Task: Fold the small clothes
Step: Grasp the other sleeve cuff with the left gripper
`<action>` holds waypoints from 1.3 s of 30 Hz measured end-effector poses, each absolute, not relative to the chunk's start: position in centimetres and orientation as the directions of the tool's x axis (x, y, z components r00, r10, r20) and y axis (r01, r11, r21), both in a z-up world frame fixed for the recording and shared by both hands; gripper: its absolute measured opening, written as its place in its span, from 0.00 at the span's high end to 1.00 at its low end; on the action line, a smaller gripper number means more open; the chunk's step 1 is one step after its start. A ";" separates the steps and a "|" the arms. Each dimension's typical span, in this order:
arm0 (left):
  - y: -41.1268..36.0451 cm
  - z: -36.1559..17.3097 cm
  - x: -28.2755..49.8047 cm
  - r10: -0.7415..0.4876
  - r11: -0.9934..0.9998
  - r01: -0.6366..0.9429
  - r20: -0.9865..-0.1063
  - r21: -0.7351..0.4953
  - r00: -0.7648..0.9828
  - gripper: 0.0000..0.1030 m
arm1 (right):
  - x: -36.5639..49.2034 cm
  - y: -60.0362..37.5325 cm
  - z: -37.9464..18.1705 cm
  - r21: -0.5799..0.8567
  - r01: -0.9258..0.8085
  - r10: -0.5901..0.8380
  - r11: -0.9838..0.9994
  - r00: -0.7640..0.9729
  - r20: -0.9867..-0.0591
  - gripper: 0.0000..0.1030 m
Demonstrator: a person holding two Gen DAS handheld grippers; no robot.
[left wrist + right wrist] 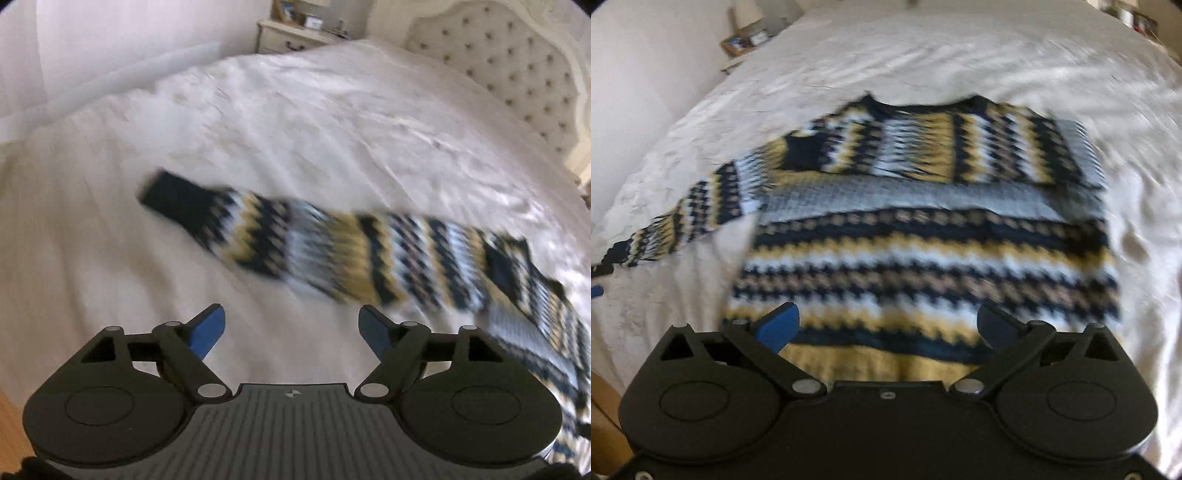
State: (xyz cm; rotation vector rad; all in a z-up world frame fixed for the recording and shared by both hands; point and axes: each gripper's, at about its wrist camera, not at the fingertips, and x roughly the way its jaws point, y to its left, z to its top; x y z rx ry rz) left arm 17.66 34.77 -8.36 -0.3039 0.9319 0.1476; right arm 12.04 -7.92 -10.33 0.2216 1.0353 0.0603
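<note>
A small knitted sweater (923,229) with navy, yellow, white and grey zigzag stripes lies flat on the white bed. One sleeve is folded across the chest; the other sleeve (314,243) stretches out to the side, ending in a navy cuff (173,199). My left gripper (291,328) is open and empty, hovering just short of the outstretched sleeve. My right gripper (886,325) is open and empty above the sweater's bottom hem (886,362). Both views are blurred by motion.
The white bedsheet (295,110) is wrinkled. A tufted headboard (517,74) stands at the right in the left wrist view and a nightstand (291,37) with small items at the back. Wooden floor (605,424) shows beside the bed.
</note>
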 end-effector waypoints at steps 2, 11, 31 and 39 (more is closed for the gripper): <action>36.4 -8.5 19.0 0.010 0.946 -0.266 -0.807 -0.184 0.591 0.23 | 12.9 -6.4 -10.3 0.211 0.042 0.160 0.977 0.510 -0.845 0.01; 41.8 -11.8 23.7 0.017 0.933 -0.314 -0.848 -0.177 0.530 0.23 | 15.9 -1.5 -10.9 0.213 0.058 0.161 0.975 0.475 -0.865 0.01; 44.7 -15.7 26.9 -0.095 0.896 -0.326 -0.848 -0.301 0.521 0.08 | 18.9 3.4 -11.7 0.169 0.050 0.135 0.984 0.397 -0.908 0.01; 45.6 -14.3 26.1 -0.058 0.901 -0.338 -0.846 -0.274 0.530 0.76 | 19.2 4.2 -11.7 0.169 0.024 0.147 0.985 0.383 -0.912 0.01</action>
